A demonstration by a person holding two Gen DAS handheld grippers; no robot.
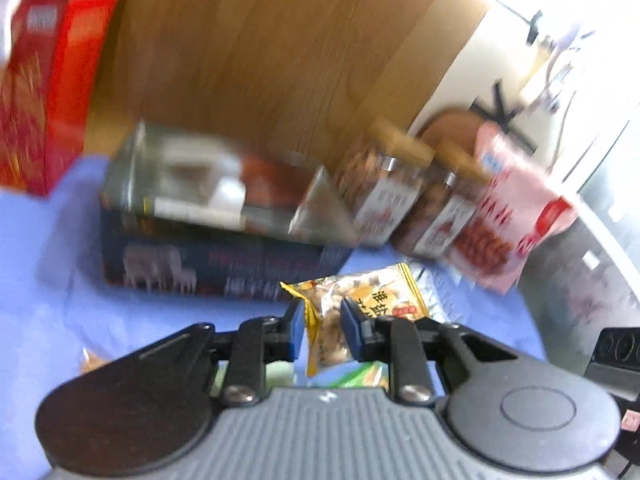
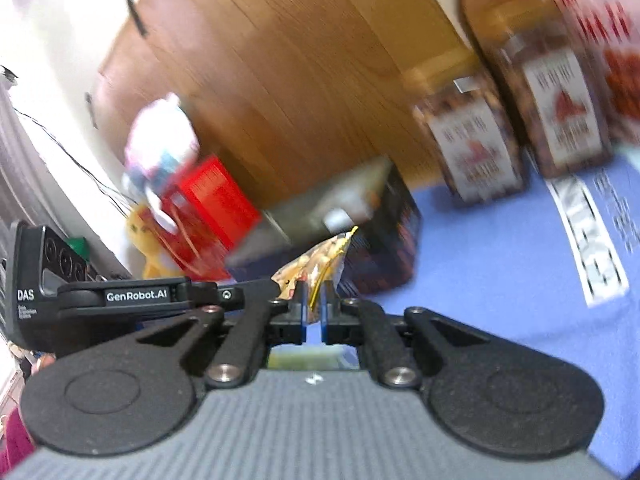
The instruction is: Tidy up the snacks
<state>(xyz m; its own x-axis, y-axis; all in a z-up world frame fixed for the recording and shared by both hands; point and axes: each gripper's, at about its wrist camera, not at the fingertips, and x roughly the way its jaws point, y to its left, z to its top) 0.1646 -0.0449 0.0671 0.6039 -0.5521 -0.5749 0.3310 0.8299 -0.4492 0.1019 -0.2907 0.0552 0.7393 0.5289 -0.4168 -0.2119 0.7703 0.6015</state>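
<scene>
Left gripper (image 1: 322, 330) clenched on yellow snack packet (image 1: 352, 304), raised above blue surface (image 1: 60, 300); right gripper (image 2: 314, 308) pinched same packet's edge from opp. side. Dark box (image 1: 216, 256) sat just beyond, w/ two nut jars (image 1: 384, 196) & pink bag (image 1: 508, 216) far right; red box (image 1: 44, 92) far left.

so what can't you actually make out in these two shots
- Left wrist view: print on the dark box and two jars, motion blur.
- Right wrist view: yellow snack packet label, blurred, lower end behind the right gripper.
- Pink bag, cut by the frame edge.
</scene>
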